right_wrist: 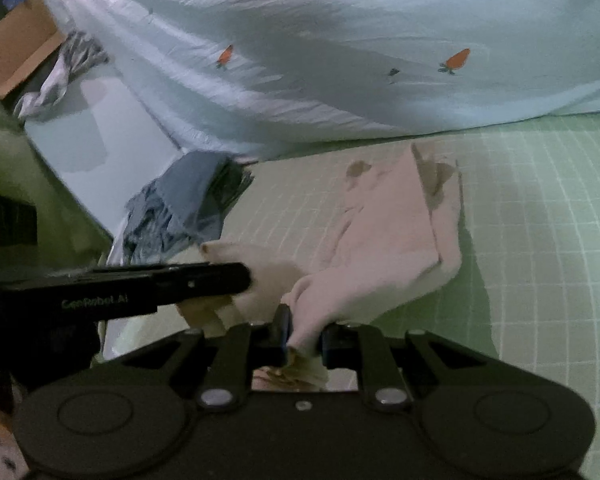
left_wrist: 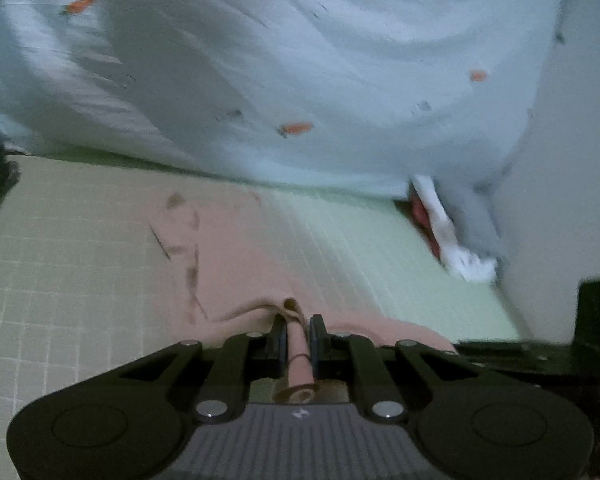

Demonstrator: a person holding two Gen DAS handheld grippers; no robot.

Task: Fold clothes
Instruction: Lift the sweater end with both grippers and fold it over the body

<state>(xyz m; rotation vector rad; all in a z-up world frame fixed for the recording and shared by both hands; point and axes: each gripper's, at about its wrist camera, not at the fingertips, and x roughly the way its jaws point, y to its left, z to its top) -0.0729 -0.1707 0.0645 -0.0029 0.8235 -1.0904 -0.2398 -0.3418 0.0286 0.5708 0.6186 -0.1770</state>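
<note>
This looks like a bedroom in a home. A bed with a pale green mattress cover marked in a white grid [right_wrist: 540,208] fills the lower half of both views, and a pale blue quilt printed with small orange carrots [right_wrist: 340,40] lies rumpled across the top. At the left of the right wrist view sit a crumpled blue denim garment [right_wrist: 180,208] and a brown cardboard box [right_wrist: 16,48].
</note>
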